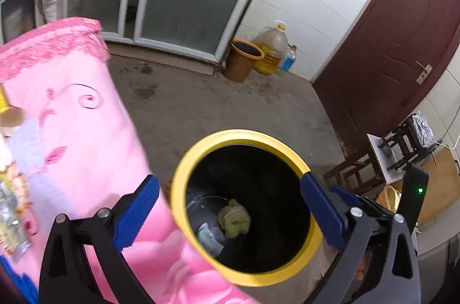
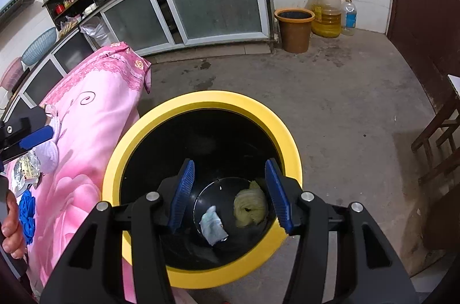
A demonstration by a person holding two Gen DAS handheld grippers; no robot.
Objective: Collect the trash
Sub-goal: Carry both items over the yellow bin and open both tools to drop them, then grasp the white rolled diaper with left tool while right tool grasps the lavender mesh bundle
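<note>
While a yellowish wad (image 2: 249,207) and a pale wrapper (image 2: 212,224) lie in the yellow-rimmed bin (image 2: 201,98), the right gripper (image 2: 230,193) hangs above, jaws wide, empty. At nine o'clock, the left gripper (image 1: 230,215), equally spread, holds nothing beside the pink-clothed desk (image 2: 95,114).

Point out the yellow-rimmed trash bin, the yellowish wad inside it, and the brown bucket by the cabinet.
trash bin (image 2: 201,98): right wrist view, far part of its yellow rim.
yellowish wad (image 2: 250,206): right wrist view, middle of the crumpled lump on the bin's bottom.
brown bucket (image 2: 294,35): right wrist view, its outer side wall.
</note>
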